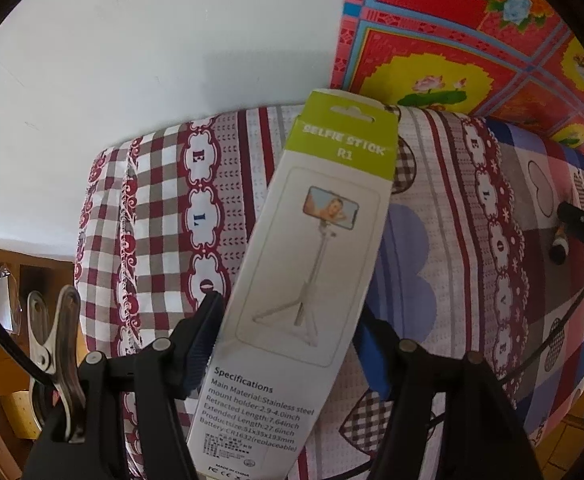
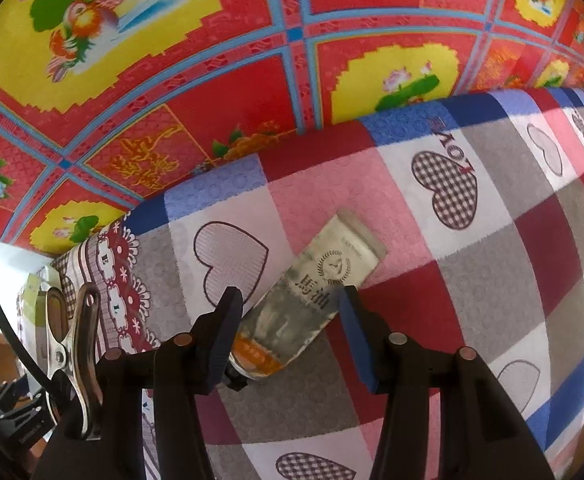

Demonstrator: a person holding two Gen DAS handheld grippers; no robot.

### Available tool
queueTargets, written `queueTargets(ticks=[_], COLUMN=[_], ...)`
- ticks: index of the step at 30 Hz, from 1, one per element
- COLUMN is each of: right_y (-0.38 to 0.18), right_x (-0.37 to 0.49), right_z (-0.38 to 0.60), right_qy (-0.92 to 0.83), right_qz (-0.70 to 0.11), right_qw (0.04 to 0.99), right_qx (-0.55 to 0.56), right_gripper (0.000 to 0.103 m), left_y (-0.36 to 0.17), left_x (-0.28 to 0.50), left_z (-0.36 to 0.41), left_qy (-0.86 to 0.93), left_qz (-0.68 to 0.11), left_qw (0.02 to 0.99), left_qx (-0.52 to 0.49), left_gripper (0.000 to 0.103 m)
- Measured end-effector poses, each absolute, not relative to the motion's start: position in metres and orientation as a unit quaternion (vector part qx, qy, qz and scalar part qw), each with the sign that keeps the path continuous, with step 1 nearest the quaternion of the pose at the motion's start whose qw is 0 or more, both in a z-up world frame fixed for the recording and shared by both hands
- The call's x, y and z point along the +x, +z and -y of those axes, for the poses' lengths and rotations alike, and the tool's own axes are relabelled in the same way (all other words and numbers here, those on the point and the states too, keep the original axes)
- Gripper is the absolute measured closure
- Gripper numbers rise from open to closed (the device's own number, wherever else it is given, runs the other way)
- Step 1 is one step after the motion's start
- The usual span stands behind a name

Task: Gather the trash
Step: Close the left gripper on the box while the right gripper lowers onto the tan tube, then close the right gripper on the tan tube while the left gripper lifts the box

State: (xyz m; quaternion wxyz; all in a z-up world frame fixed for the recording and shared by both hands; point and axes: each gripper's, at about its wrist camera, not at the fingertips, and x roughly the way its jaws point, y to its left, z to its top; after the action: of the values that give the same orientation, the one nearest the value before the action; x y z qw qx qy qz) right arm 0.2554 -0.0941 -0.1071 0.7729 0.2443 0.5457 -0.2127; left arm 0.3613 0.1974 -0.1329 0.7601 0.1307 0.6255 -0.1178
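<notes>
Left wrist view: the left gripper (image 1: 292, 340) is clamped on a white selfie stick box (image 1: 311, 264) with a green top, both blue pads against its long edges, the box raised over a patchwork bedcover (image 1: 471, 240). Behind stand a white wall (image 1: 132, 80) and a red floral cloth (image 1: 471, 40). Right wrist view: the right gripper (image 2: 288, 332) stands released, jaws straddling a flattened cream tube (image 2: 311, 300) that lies on the bedcover; left pad just beside the tube, right pad near its edge, neither visibly pressing.
</notes>
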Motion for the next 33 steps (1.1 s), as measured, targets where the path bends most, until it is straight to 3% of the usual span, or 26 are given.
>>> queueTargets(ticks=[9, 12, 14, 23, 33], right_y=[-0.112, -0.109, -0.109, -0.107, -0.105], right_x=[0.265, 0.270, 0.274, 0.284, 0.271], right_z=[0.096, 0.088, 0.085, 0.061, 0.028], right_qy=[-0.209, -0.191, -0.170, -0.114, -0.059], right_qz=[-0.552, -0.554, -0.557, -0.561, -0.559], right_qw=[0.773, 0.782, 0.786, 0.798, 0.801], right_qx=[0.233, 0.215, 0.206, 0.187, 0.204], right_gripper=[0.048, 0.055, 0.074, 0.084, 0.087], left_y=[-0.135, -0.136, -0.138, -0.137, -0.133], left_x=[0.364, 0.365, 0.367, 0.368, 0.358], left_z=[-0.197, -0.199, -0.200, -0.201, -0.198], left_qy=[-0.116, -0.118, -0.118, -0.120, -0.116], left_qz=[-0.628, -0.629, -0.630, -0.627, -0.618], left_qw=[0.758, 0.758, 0.758, 0.759, 0.766], left_qx=[0.130, 0.127, 0.125, 0.127, 0.134], left_gripper=[0.036, 0.036, 0.036, 0.037, 0.040])
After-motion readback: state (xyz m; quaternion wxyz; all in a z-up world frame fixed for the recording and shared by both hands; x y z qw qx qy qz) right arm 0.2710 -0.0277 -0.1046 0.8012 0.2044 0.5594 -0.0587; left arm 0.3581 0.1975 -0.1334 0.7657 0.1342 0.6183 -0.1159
